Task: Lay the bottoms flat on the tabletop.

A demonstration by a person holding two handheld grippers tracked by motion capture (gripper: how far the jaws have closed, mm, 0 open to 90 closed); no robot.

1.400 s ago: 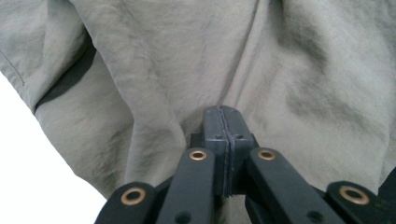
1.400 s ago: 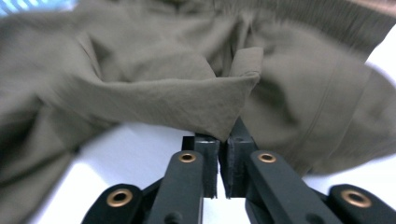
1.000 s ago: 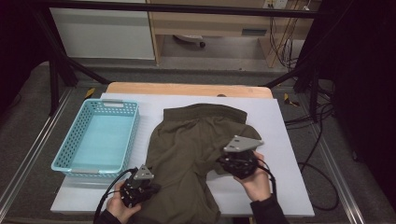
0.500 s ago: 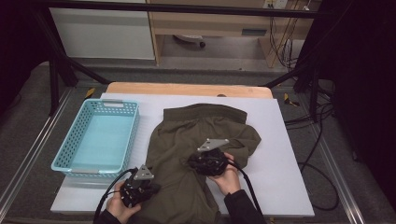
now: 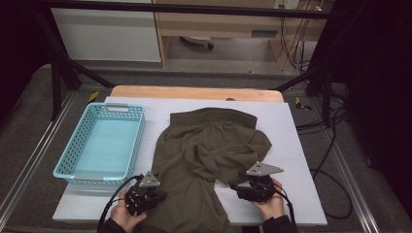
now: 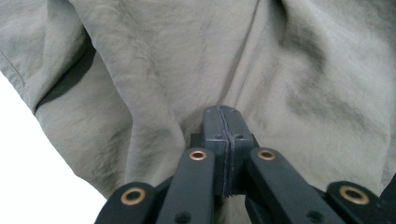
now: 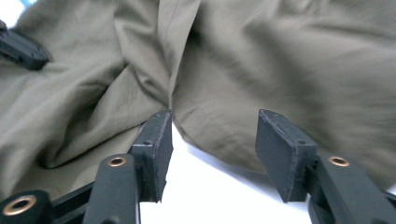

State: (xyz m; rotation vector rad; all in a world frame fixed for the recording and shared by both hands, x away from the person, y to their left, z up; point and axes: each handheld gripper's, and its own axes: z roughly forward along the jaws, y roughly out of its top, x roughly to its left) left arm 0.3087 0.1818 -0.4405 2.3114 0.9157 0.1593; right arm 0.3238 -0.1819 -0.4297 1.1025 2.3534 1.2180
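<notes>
High view: one olive garment spread on white table, just right of one turquoise basket. Two grippers at garment's near edge: left gripper on its near-left part, right gripper at its near-right edge.

Left gripper view: jaws pressed together, thin fold of garment pinched between pads.

Right gripper view: jaws partly apart, just been opening, nothing between them; garment edge just beyond tips, bare table beneath.
</notes>
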